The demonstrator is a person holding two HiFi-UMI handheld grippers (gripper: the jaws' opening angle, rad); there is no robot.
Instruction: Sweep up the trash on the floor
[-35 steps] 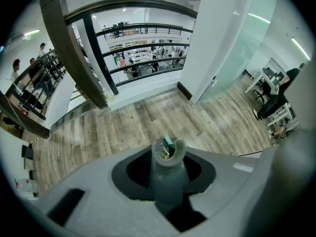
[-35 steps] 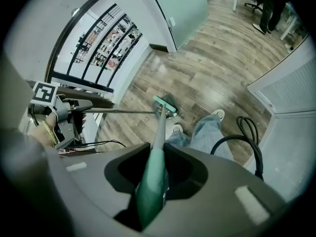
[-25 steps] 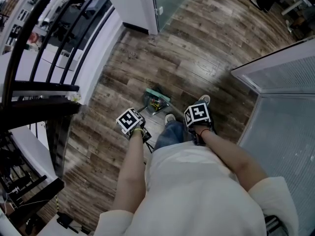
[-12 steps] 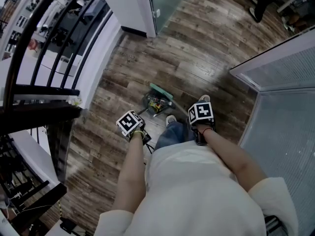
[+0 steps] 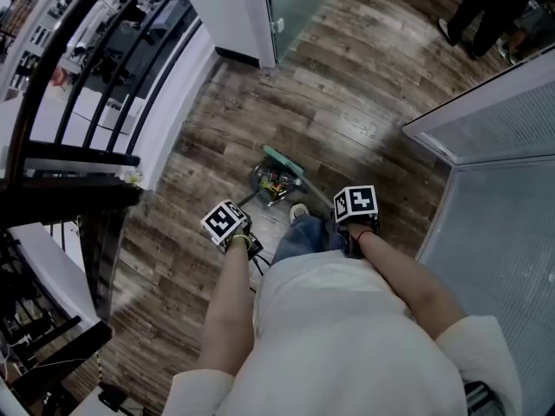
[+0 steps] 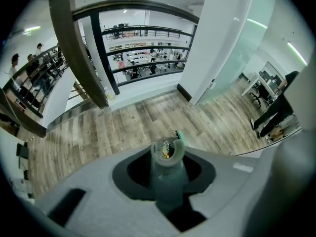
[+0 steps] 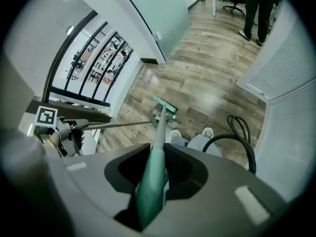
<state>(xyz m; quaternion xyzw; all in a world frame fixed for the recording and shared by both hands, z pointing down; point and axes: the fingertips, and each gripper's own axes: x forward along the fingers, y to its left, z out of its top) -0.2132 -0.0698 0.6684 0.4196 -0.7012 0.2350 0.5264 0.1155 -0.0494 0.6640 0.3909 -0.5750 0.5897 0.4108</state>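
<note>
Fingers clamped: left gripper [image 6: 168,156] on dustpan handle [image 6: 168,181], right gripper [image 7: 156,161] on broom [image 7: 160,125], beside railing [image 5: 61,156].

Head view, centre: dustpan [image 5: 257,180] on floor [image 5: 364,94], trash [image 5: 274,184] inside, broom head [image 5: 284,161] just beside its upper edge, shoe [image 5: 298,211] just below. Left gripper [image 5: 234,230] lower left of dustpan, right gripper [image 5: 349,225] lower right. Dustpan handle [image 6: 168,181] between left jaws, broom handle [image 7: 150,181] between right jaws. Railing [image 5: 61,154] along left edge; bystander's legs [image 5: 481,11] in upper right corner.
</note>
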